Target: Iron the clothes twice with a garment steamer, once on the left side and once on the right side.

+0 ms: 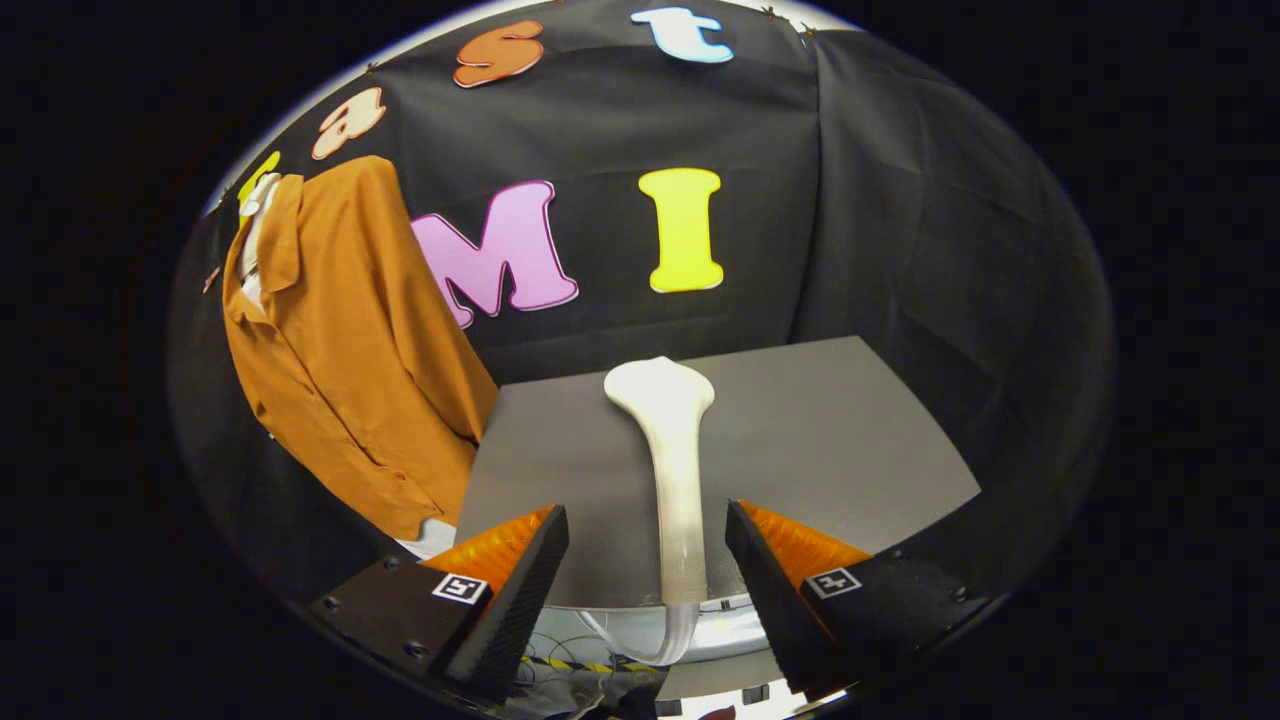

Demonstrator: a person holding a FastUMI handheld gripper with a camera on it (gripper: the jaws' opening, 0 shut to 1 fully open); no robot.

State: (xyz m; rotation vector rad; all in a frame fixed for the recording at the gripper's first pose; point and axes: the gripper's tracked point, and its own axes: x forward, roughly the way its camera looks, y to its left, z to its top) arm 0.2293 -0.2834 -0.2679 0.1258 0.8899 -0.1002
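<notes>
The gripper (647,545) is wide open and holds nothing. A white garment steamer (670,470) lies flat on the gray desk (850,440), with its thin handle between the two fingers and its wide head farther ahead. An orange shirt (340,340) hangs on a white hanger (256,215) beside the desk, on the left, against the black wall.

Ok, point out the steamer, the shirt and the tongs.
steamer (672,470), gripper view, on its handle between the open fingers
shirt (345,340), gripper view, on its front panel
tongs (648,550), gripper view, midway between the fingertips
</notes>
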